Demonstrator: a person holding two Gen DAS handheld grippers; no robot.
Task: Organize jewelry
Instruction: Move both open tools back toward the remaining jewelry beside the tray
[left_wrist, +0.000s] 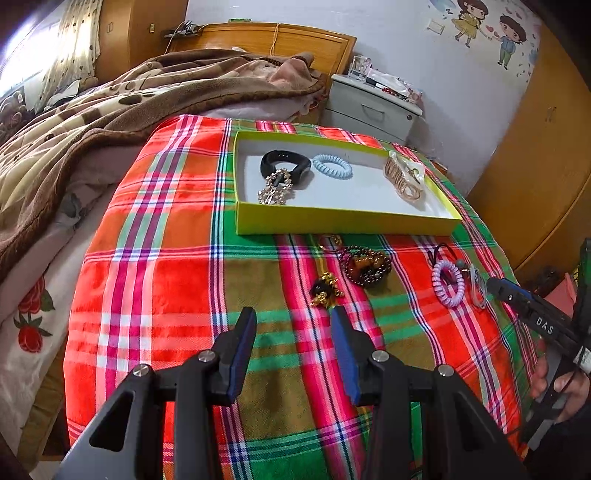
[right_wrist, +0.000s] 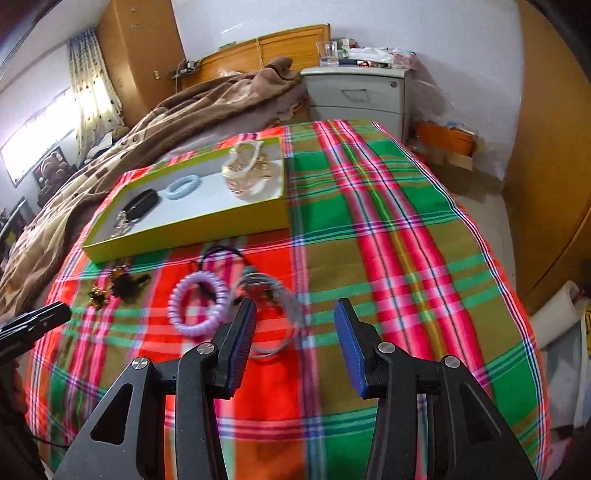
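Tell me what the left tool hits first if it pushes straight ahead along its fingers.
Probably the small gold and black ornament: it lies on the plaid cloth just beyond the open left tool, slightly right of centre. Depth is unclear, so the fingers might touch cloth first.

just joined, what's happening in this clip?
A person with a gripper in each hand is sorting jewelry into a yellow tray on a plaid cloth. The tray already holds a black band, a blue coil tie, a rhinestone clip and a gold claw clip. Still on the cloth: a purple coil tie, a dark bead bracelet and a small gold piece. The left gripper and right gripper are both open and empty.
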